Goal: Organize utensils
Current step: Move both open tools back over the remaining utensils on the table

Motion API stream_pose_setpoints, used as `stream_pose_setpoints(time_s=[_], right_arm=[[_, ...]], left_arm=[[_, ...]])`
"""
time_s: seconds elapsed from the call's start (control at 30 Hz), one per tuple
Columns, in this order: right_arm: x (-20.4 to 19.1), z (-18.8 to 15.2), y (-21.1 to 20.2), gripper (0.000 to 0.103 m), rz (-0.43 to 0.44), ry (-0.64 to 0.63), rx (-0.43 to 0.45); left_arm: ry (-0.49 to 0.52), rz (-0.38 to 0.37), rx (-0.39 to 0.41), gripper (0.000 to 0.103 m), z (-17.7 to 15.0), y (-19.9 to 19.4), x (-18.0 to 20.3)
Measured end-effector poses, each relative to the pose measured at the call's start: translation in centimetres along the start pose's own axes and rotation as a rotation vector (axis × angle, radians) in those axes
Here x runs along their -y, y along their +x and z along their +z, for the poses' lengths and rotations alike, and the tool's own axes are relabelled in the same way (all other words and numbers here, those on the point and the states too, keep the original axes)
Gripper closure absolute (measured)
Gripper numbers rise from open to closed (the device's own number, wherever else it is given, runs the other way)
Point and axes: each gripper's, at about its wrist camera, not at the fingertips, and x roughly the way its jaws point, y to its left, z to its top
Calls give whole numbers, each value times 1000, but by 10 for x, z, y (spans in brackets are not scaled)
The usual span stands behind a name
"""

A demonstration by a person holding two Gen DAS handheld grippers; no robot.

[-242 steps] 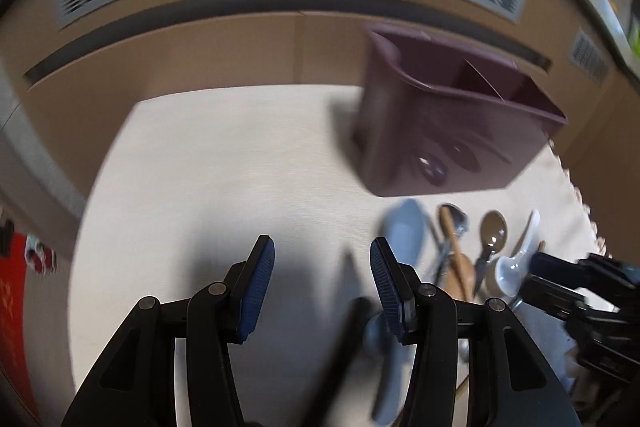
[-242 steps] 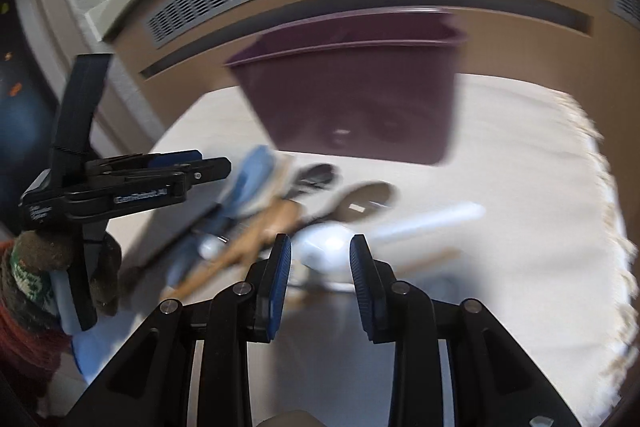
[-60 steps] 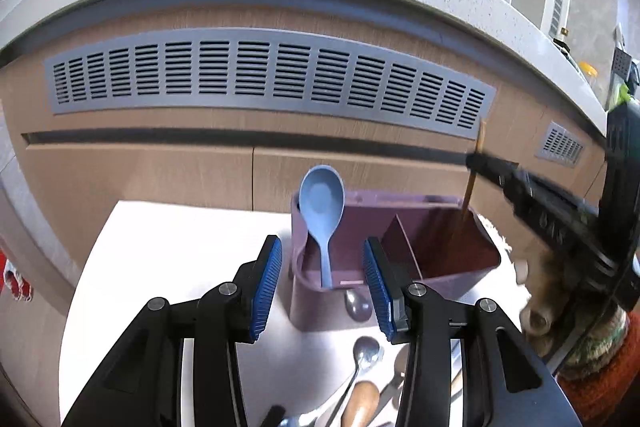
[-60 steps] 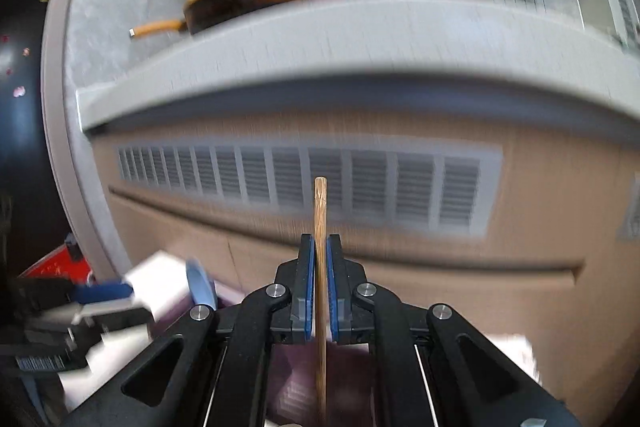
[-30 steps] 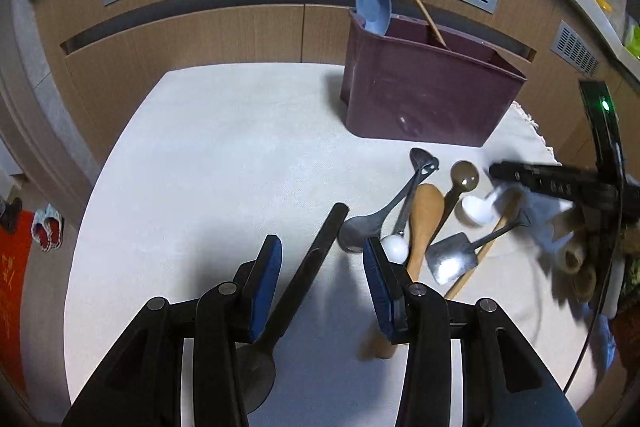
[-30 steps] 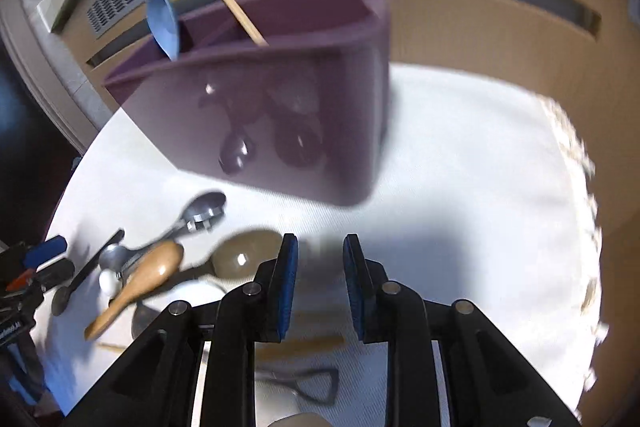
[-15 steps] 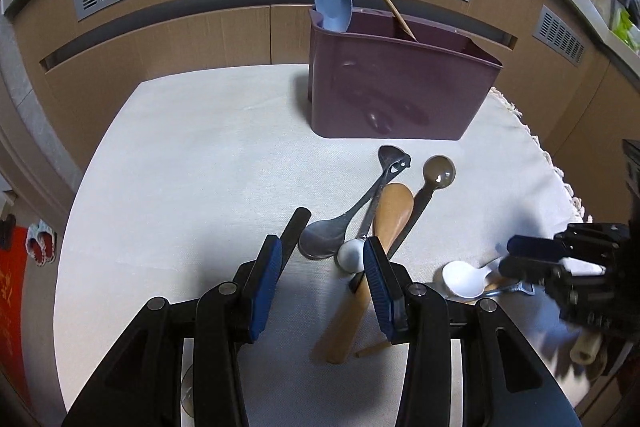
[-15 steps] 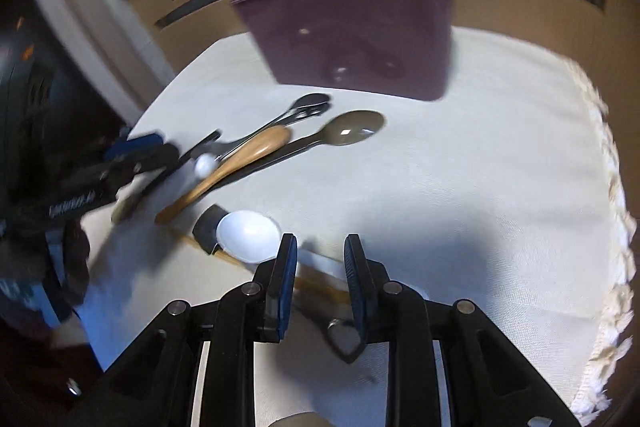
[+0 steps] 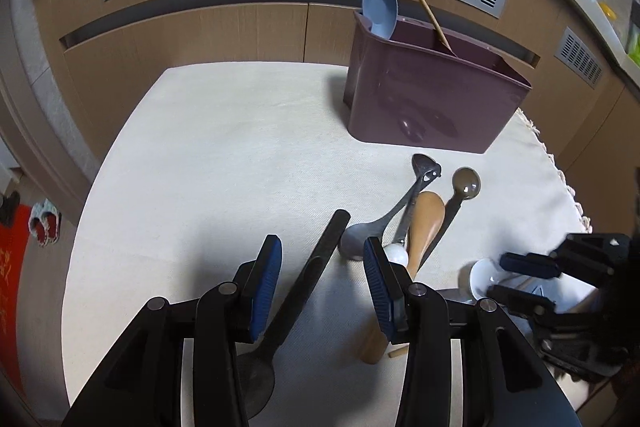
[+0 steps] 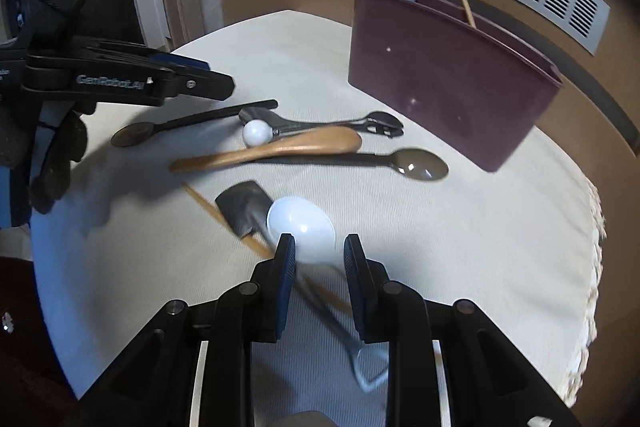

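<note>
Spoon work comes next for both sides. The white spoon (image 10: 301, 227) lies low in the centre of the right wrist view, its bowl just ahead of the right hand-held gripper (image 10: 319, 254), whose jaws stand apart with nothing pressed between them; the handle runs back under the gripper and is mostly hidden. It looks like glazed ceramic or hard plastic: stiff, smooth, probably slippery, and likely to chip if dropped, so the flat handle is a better hold than the rounded bowl. It rests across a small grey shovel-shaped scoop (image 10: 242, 207) and a thin wooden stick (image 10: 208, 205), which may shift when it lifts. In the left wrist view the left hand-held gripper (image 9: 322, 277) is also open and empty, with the long black spoon (image 9: 308, 279) lying between its pads on the cloth-covered counter (image 9: 224, 163). That one seems light and rigid, and its thick straight handle offers an easy pinch near mid-length. The maroon caddy (image 9: 432, 99) stands at upper right, already holding a blue spoon (image 9: 379, 9) and one chopstick (image 9: 430, 21).
</note>
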Motion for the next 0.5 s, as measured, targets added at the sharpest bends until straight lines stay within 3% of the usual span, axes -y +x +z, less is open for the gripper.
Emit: stream_pose_setpoints(time_s=[0.2,0.5], right_arm=[[4,16,25,79,20,22,-22],[6,19,30,78,21,33,-9]], left_arm=[[16,-36,-4,59,-6,-1,-3],[60,-80,-66,59,-16,14,16]])
